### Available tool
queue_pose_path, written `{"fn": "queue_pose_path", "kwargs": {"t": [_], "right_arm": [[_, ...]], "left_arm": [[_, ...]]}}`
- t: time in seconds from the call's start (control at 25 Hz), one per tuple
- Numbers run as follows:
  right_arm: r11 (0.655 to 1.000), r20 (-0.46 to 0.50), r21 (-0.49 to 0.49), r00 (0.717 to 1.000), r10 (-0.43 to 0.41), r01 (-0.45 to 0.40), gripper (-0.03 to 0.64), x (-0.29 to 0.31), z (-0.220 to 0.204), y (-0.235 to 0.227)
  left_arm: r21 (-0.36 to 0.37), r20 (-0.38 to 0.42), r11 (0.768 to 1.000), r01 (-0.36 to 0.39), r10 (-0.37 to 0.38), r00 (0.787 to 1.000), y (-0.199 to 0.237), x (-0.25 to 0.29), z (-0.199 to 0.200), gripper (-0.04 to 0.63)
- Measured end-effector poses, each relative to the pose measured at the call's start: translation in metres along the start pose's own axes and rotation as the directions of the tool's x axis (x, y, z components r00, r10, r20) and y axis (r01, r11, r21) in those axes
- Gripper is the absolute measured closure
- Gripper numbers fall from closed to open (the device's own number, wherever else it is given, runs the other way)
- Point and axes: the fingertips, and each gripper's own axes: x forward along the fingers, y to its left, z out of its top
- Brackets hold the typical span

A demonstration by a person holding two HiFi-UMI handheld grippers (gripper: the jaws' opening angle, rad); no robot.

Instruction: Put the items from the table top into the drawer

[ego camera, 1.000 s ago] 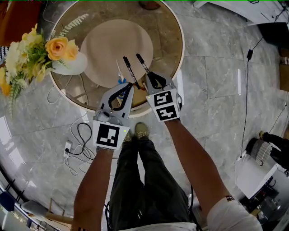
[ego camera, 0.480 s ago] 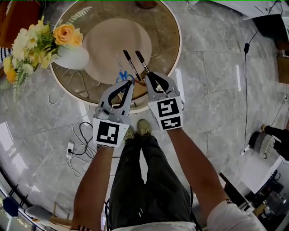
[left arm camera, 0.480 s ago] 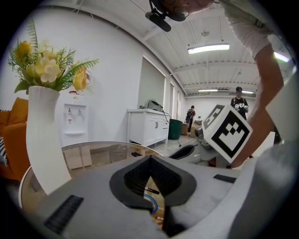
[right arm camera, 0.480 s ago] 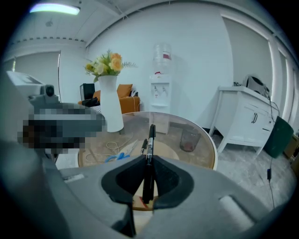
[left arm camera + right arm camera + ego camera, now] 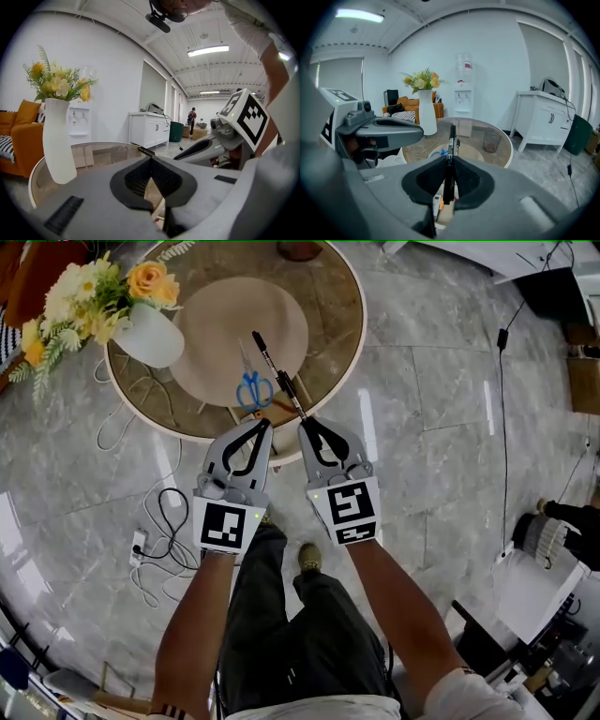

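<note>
My right gripper [image 5: 305, 424] is shut on a black pen [image 5: 291, 397] that sticks forward out of its jaws; in the right gripper view the pen [image 5: 451, 140] stands upright between the pads. It hangs over the near edge of the round glass table [image 5: 352, 343]. A second black pen [image 5: 263, 351] and blue-handled scissors [image 5: 251, 388] lie on the beige mat [image 5: 216, 324]. My left gripper [image 5: 265, 425] is beside the right one, shut with nothing in it [image 5: 150, 159]. A brown wooden part [image 5: 281, 416] shows under the table's near edge between the two grippers.
A white vase of yellow flowers [image 5: 150, 338] stands at the table's left rim. A small cup [image 5: 491, 140] sits near the far rim. White cables and a socket [image 5: 155, 545] lie on the marble floor to my left. A white cabinet [image 5: 546, 123] stands to the right.
Both grippers have drawn back from the mat toward the table's near edge, the right one lifting its pen. The scissors, partly hidden by the left gripper before, now lie in full view.
</note>
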Motion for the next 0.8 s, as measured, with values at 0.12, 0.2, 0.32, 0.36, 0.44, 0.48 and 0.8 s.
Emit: {"fn": "queue_pose_path", "kwargs": {"t": [0.12,0.2,0.32,0.36,0.44,0.48,0.8], "right_arm": [[1.000,0.018,-0.013,1.000,0.021,-0.021,0.572,-0.021,-0.009,0.008],[0.999,0.029,-0.025,0.999,0.038,-0.037,0.572,-0.034,-0.017,0.013],[0.997,0.042,-0.050,0.997,0.063,-0.061,0.572,-0.054,-0.032,0.020],[0.996,0.046,-0.057,0.996,0.071,-0.068,0.572,-0.061,-0.038,0.021],[0.995,0.050,-0.068,0.995,0.082,-0.078,0.572,-0.073,-0.051,0.022],[0.994,0.050,-0.073,0.995,0.087,-0.083,0.572,-0.077,-0.058,0.024],[0.987,0.021,-0.101,0.992,0.126,-0.123,0.572,-0.081,-0.113,0.039]], "left_arm": [[-0.001,0.002,1.000,-0.024,0.024,1.000,-0.017,-0.015,-0.004,0.597],[0.000,0.004,0.999,-0.042,0.042,0.999,-0.030,-0.025,-0.008,0.597],[-0.007,0.001,0.997,-0.074,0.074,0.997,-0.049,-0.039,-0.020,0.597],[-0.007,-0.003,0.997,-0.080,0.080,0.997,-0.056,-0.042,-0.025,0.597],[0.002,-0.010,0.996,-0.088,0.088,0.996,-0.069,-0.049,-0.034,0.597],[0.007,-0.012,0.996,-0.091,0.091,0.996,-0.074,-0.052,-0.038,0.597],[0.030,-0.012,0.992,-0.120,0.121,0.993,-0.085,-0.071,-0.075,0.597]]}}
